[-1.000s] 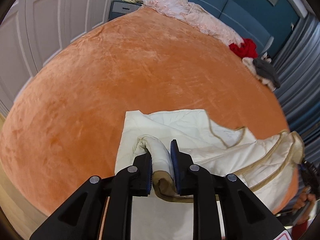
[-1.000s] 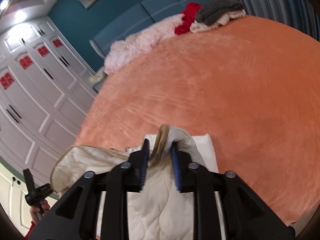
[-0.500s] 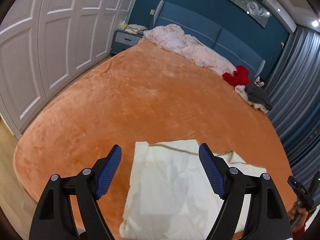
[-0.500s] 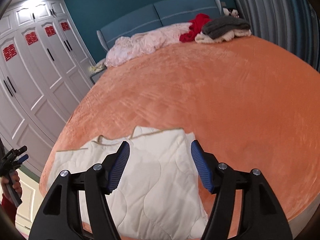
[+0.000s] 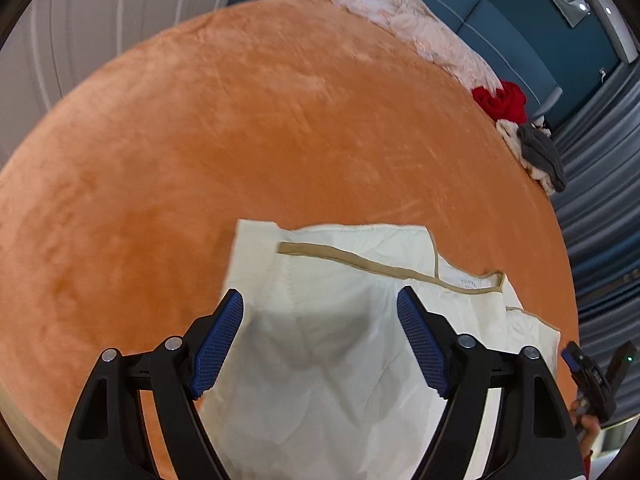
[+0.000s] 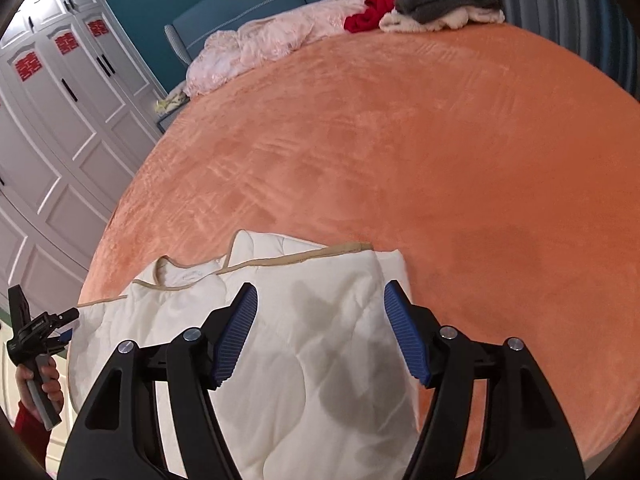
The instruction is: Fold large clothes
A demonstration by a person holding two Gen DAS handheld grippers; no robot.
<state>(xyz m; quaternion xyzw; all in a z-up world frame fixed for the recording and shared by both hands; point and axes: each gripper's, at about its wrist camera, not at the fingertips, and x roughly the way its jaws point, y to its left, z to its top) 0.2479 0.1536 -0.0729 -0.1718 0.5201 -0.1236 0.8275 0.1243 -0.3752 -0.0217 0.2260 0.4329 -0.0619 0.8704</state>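
Matt quilted cloth garment [image 6: 312, 344] lies on plush, seemingly velvety bedspread [image 6: 420, 152].

Garment [image 5: 340, 360] near edge cut off (both views), label unreadable

Your garment [image 5: 340, 340] lies flat on the bed [image 5: 240, 140] at its near edge, folded side toward the left. Your left gripper [image 5: 320, 344] hangs over its left part, your right gripper [image 6: 320, 336] over its right part, neither touching it. Far end of the bed: bedding pile [image 6: 260, 48] left, small clothes heap [image 6: 440, 8] right. Wardrobe [image 6: 60, 120] stands left of the bed.
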